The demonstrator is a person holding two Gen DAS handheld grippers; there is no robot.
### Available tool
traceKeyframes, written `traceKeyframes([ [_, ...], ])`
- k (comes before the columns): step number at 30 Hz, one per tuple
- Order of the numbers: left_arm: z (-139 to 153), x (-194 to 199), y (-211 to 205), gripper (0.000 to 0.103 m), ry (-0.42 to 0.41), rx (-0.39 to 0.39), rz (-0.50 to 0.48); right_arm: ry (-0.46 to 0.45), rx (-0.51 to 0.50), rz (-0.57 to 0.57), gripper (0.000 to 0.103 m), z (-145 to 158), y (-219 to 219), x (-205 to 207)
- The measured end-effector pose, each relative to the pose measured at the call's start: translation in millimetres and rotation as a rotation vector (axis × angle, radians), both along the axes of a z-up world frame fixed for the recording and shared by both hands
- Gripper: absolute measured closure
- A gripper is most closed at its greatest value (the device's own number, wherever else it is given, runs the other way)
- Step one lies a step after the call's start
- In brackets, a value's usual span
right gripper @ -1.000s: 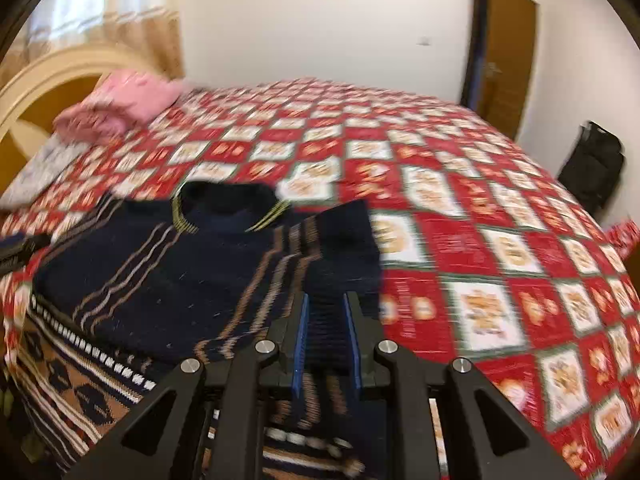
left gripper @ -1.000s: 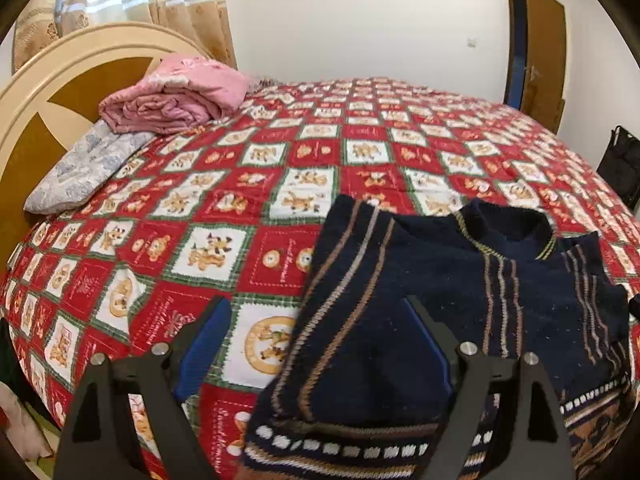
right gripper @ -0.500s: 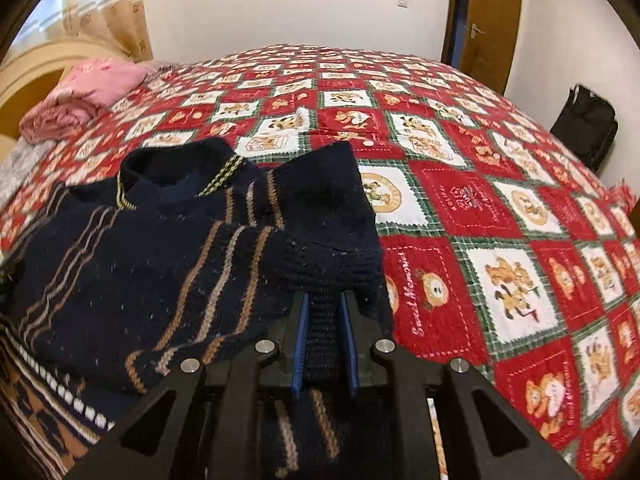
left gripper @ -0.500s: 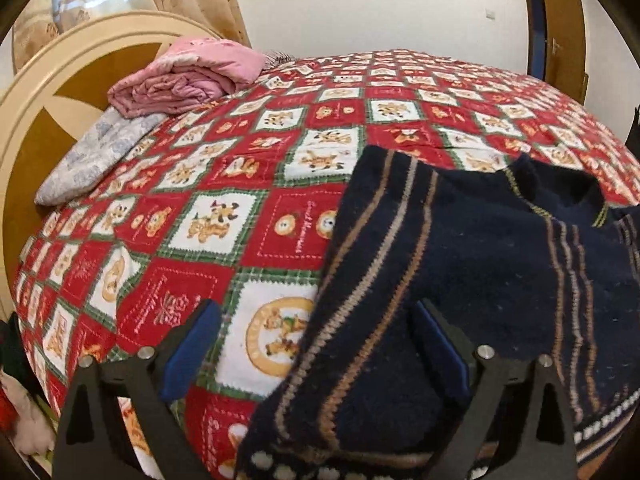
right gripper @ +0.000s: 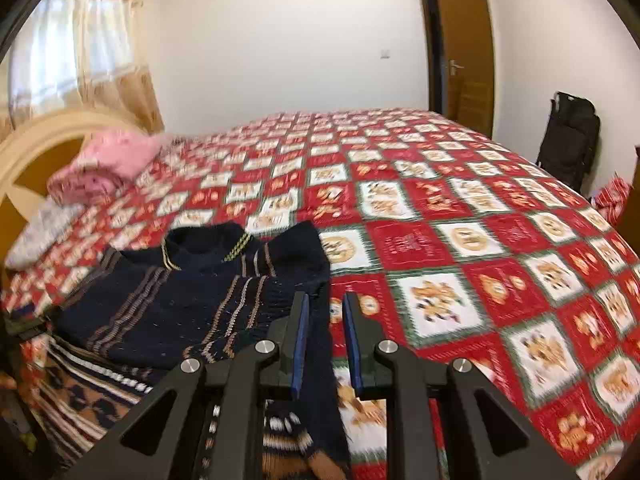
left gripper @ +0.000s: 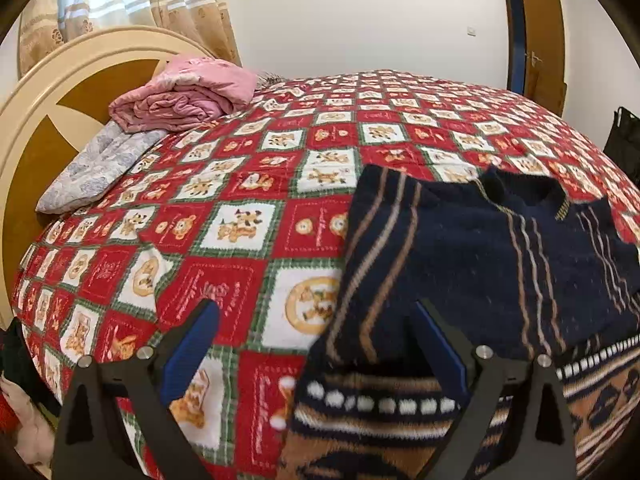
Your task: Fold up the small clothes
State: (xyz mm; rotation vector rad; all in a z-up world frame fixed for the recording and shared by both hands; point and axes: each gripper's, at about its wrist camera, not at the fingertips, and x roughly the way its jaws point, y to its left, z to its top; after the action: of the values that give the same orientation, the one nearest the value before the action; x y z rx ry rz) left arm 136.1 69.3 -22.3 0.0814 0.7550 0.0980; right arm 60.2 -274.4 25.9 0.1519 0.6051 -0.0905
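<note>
Navy knitted sweater (left gripper: 460,248) with tan stripes and a brown patterned hem lay flat on the near part of a red, white and green checked bedspread (left gripper: 240,184) printed with bears, its collar towards the far side. The left gripper (left gripper: 314,308) hovered over the garment's left edge; its jaws had just been opening and stood wide apart, one blue pad above the bedspread and the other above the knit, neither pressing on it. Only the right wrist view showed the right gripper (right gripper: 326,298), whose jaws were drawn close together and clamped on a strip of the sweater's right side, with dark fabric running between the pads and hanging below them. That view also took in a brown wooden door (right gripper: 464,52) and a black bag (right gripper: 568,136) against the far right wall. The left wrist view gave the sharper look at the far left: a folded pink quilt (left gripper: 184,96) on a grey patterned pillow (left gripper: 96,164), beside a cream and brown curved headboard (left gripper: 36,120).
</note>
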Motion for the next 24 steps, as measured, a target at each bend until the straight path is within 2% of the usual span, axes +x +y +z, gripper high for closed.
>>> traceKeyframes([
  [3, -6, -8, -10, 0.005, 0.02, -0.006, -0.018, -0.013, 0.021, -0.018, 0.084, 4, -1, -21],
  [5, -8, -14, -20, 0.005, 0.036, 0.001, -0.036, -0.016, 0.057, -0.025, 0.077, 2, 3, -32],
  [7, -9, -18, -30, 0.005, 0.042, 0.031, -0.05, -0.018, 0.102, -0.024, 0.044, -5, 10, -41],
  [8, -9, -20, -34, 0.005, 0.04, 0.045, -0.054, -0.02, 0.122, -0.02, 0.039, -9, 15, -44],
  [15, -12, -30, -42, 0.005, 0.056, 0.057, -0.073, 0.056, 0.145, 0.037, 0.038, -40, 54, -39],
  [20, -22, -35, -45, 0.005, 0.08, 0.058, -0.077, 0.083, 0.071, 0.035, 0.038, -46, 64, -40],
  [24, -35, -32, -46, 0.005, 0.123, 0.049, -0.073, 0.124, 0.055, 0.023, 0.038, -58, 64, -37],
])
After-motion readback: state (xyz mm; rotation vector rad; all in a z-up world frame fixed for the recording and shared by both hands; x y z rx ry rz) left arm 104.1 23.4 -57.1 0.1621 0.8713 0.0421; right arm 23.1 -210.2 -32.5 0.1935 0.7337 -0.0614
